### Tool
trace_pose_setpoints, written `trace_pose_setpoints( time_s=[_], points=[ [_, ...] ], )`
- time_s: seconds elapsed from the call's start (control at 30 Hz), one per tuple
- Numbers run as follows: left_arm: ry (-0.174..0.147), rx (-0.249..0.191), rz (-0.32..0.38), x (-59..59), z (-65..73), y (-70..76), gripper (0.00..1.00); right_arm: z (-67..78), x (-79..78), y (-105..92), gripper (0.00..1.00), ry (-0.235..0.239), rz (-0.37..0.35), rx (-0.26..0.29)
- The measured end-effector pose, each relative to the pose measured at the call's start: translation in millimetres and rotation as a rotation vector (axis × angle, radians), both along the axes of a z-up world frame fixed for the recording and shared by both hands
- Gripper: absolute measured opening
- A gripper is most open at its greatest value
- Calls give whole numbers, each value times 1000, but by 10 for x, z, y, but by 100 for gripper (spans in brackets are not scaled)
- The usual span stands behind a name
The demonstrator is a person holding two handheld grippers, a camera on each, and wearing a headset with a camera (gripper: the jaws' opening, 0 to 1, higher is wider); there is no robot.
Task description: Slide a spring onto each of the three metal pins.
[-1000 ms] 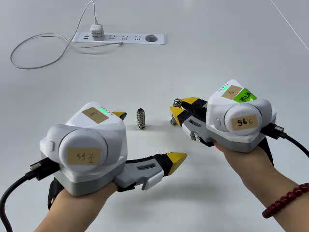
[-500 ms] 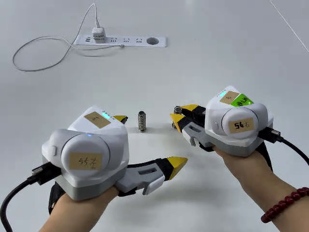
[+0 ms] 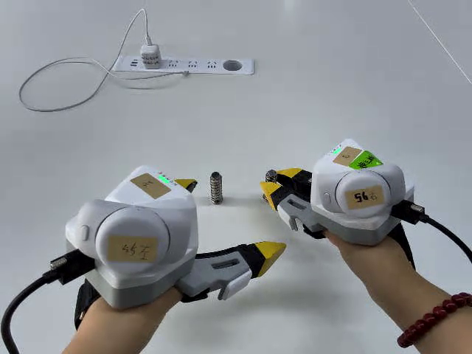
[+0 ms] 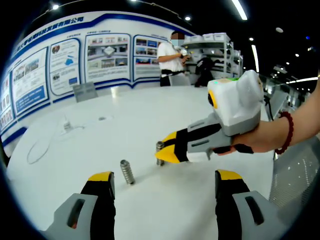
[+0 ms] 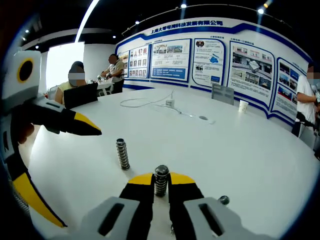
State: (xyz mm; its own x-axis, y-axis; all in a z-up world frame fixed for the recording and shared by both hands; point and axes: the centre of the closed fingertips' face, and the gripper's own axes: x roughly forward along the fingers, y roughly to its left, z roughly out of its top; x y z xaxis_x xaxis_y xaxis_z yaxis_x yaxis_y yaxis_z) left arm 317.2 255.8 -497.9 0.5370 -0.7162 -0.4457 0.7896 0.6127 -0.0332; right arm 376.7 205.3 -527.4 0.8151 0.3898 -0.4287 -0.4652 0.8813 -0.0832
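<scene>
While left gripper (image 4: 164, 176) gapes, right gripper (image 5: 161, 178) fingers (image 5: 141, 180) clamp spring (image 5: 161, 184) between.

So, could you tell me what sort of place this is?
Probably a company showroom or exhibition hall: illustrated display boards line the wall, a large white table serves as the bench, and people work at a laptop on its far side.

A white power strip (image 3: 184, 66) lies near the table's (image 3: 346, 81) far edge; a white charger (image 3: 150, 53) sits plugged in at its left end; a thin white cable (image 3: 66, 60) loops out leftwards; beyond the table, display boards (image 4: 75, 60) line the wall; a person (image 4: 170, 50) stands there.
</scene>
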Motion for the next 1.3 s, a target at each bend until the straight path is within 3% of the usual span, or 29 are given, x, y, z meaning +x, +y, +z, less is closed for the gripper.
trace_pose_setpoints(
  time_s=[0.27, 0.57, 0.9, 1.3],
  points=[
    [-3, 3, -4, -11, 8, -3, 82, 25, -15, 8, 18, 8, -8, 28],
    [-4, 4, -12, -33, 10, -53, 79, 298, -71, -5, 27, -27, -49, 112],
    [-7, -3, -41, -91, 4, -163, 73, 508, -160, -165, 35, -40, -84, 138],
    [-15, 11, -89, -108, -48, -335, 64, 508, -255, -443, 43, -17, -144, 147]
  ],
)
